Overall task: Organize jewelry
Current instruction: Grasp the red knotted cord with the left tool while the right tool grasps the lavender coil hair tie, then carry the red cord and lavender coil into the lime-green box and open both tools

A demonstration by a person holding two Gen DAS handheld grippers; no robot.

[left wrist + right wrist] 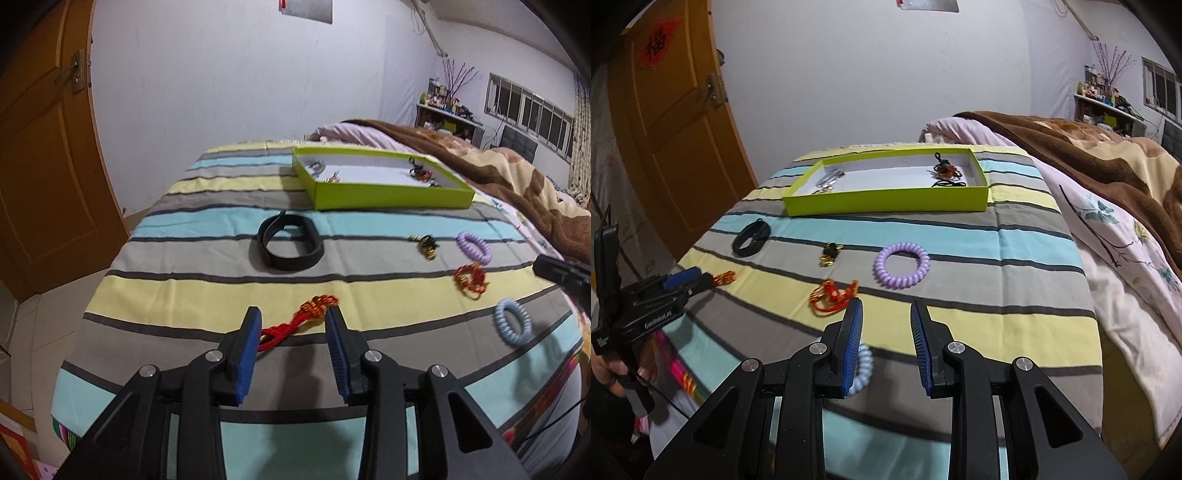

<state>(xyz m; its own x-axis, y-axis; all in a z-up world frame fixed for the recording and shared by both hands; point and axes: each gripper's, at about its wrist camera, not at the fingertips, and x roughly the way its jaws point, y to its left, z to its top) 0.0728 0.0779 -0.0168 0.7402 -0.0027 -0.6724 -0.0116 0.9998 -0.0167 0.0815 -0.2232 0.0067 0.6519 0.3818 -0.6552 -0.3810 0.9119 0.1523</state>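
With its jaws spread around the red cord bracelet (pixel 295 325) on the bed (pixel 207 288), the left claw (pixel 291 325) looks ready to pinch; the right claw (pixel 886 325), also open, nears the blue hair tie (pixel 862 369), both likely bound for the green box (pixel 391 192)

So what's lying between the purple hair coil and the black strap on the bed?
A small black-and-gold charm lies between the purple coil and the black strap, touching neither, clearest in the right wrist view.
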